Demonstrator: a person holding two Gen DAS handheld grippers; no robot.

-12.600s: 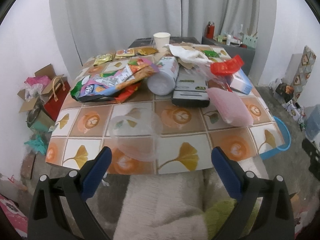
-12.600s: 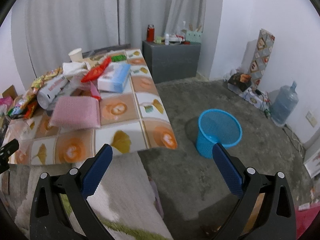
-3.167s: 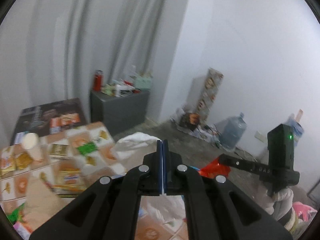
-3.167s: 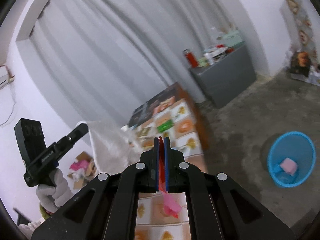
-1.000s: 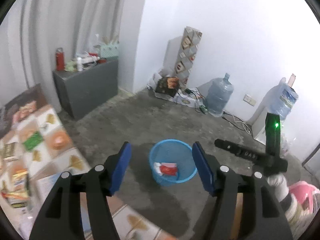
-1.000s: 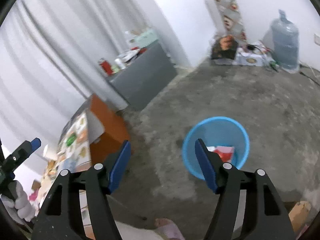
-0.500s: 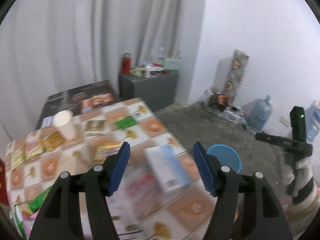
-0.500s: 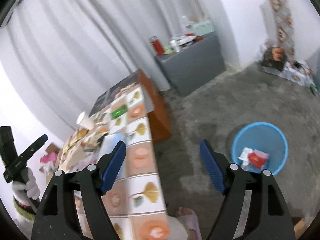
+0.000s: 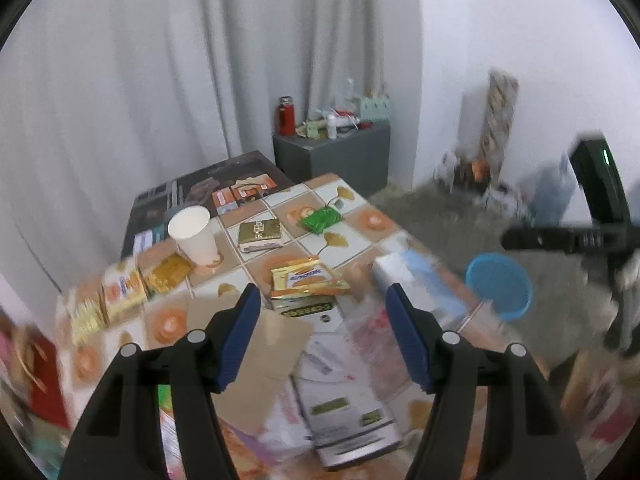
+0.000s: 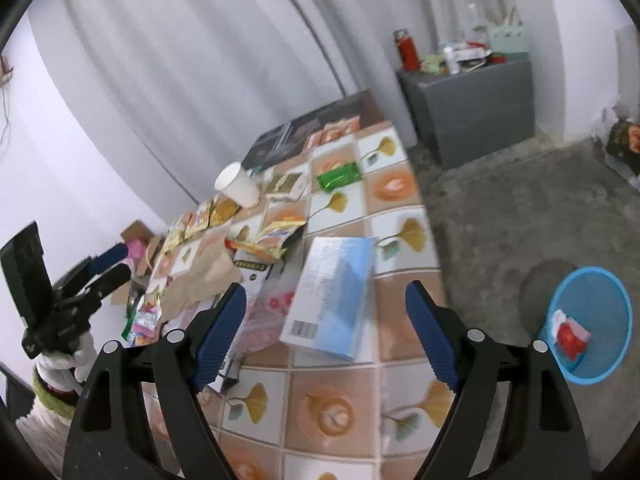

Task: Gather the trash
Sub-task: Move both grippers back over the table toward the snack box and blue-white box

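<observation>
Both grippers angled down over tiled table (image 10: 328, 408), nothing between fingers: left gripper (image 9: 322, 344) parted about halfway, right gripper (image 10: 326, 332) wider, jaws opening. Right view alone showed inside blue bin (image 10: 590, 326) on floor beside table: red and white trash (image 10: 570, 338). Left view blurred. On table: blue tissue box (image 10: 332, 300), white paper cup (image 9: 194, 234), yellow biscuit wrapper (image 9: 306, 280), green packet (image 9: 322, 219).
</observation>
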